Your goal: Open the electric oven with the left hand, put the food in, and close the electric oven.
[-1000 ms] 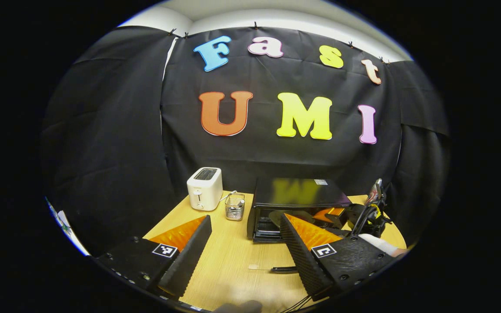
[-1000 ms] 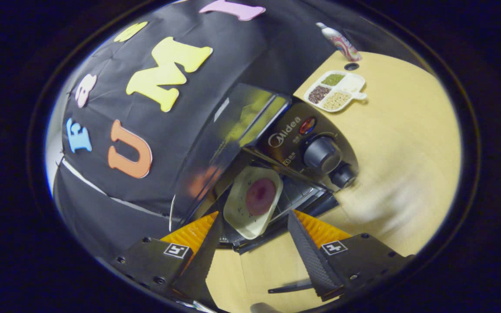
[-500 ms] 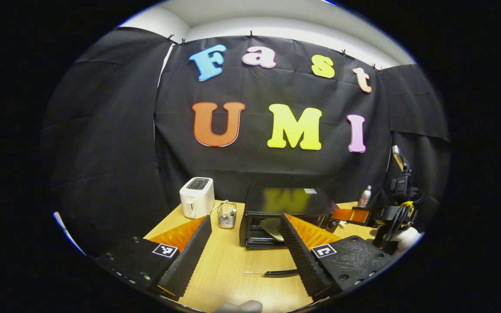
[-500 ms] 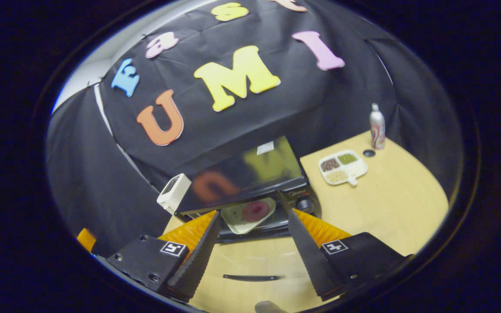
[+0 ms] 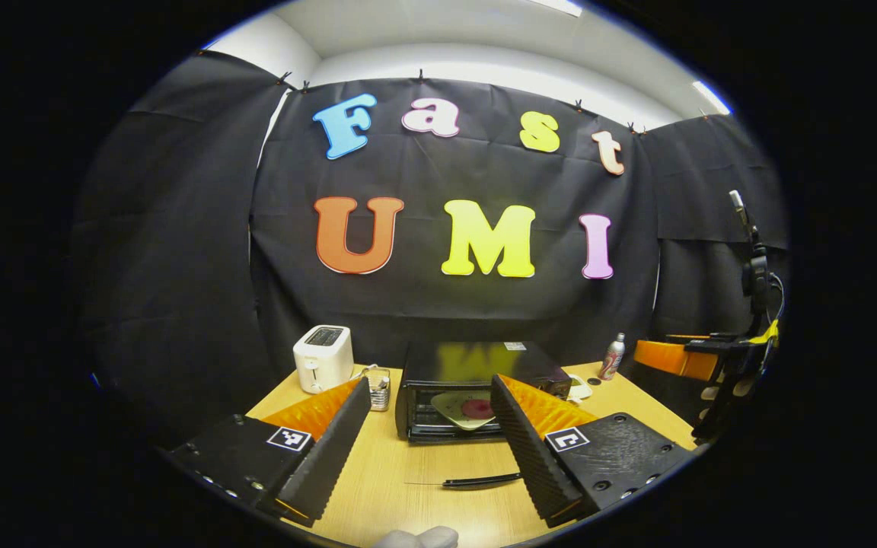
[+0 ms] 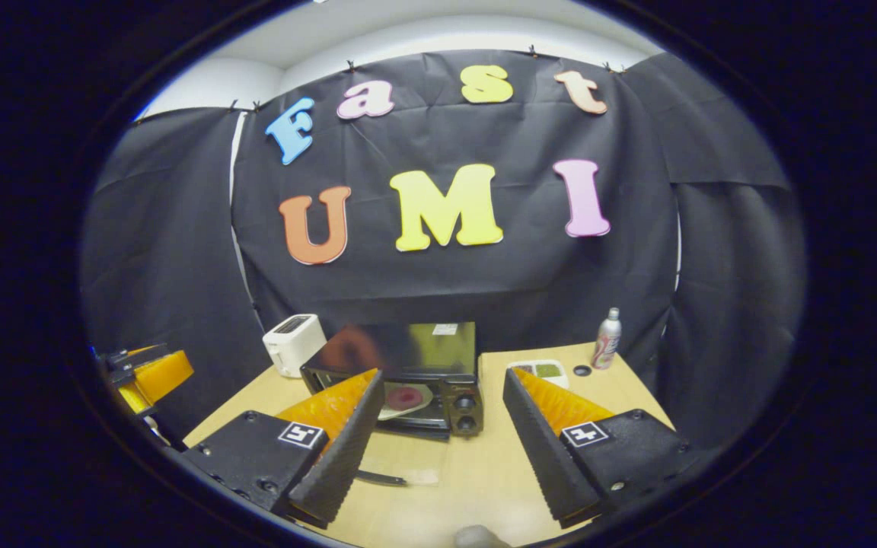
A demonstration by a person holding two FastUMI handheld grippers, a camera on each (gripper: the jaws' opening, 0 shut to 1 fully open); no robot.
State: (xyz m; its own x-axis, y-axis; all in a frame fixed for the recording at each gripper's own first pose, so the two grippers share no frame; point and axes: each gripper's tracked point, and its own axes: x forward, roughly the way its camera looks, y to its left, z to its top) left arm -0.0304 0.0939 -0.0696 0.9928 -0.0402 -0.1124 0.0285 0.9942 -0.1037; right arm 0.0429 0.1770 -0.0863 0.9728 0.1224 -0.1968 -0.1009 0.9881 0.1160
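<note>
The black electric oven point(image 5: 476, 364) stands at the middle of the wooden table with its door down; the door handle point(image 5: 482, 480) lies low over the tabletop in front. Inside sits a pale plate point(image 5: 454, 407) bearing a round red piece of food point(image 5: 478, 408). My left gripper point(image 5: 429, 382) is open and empty, held well back from the oven. In the right gripper view the oven point(image 6: 416, 352), the plate point(image 6: 397, 409) with the food point(image 6: 405, 397) and the handle point(image 6: 377, 478) lie ahead. My right gripper point(image 6: 444, 374) is open and empty too.
A white toaster point(image 5: 323, 358) and a small wire basket point(image 5: 379, 388) stand left of the oven. To its right are a divided snack tray point(image 6: 541, 371), a bottle point(image 6: 606, 339) and a small dark cap point(image 6: 582, 371). Oven knobs point(image 6: 466, 411) face front.
Both grippers have drawn back and up from the oven. The right gripper has swung from a tilted close view of the plate to a level, distant one, with the plate left inside.
</note>
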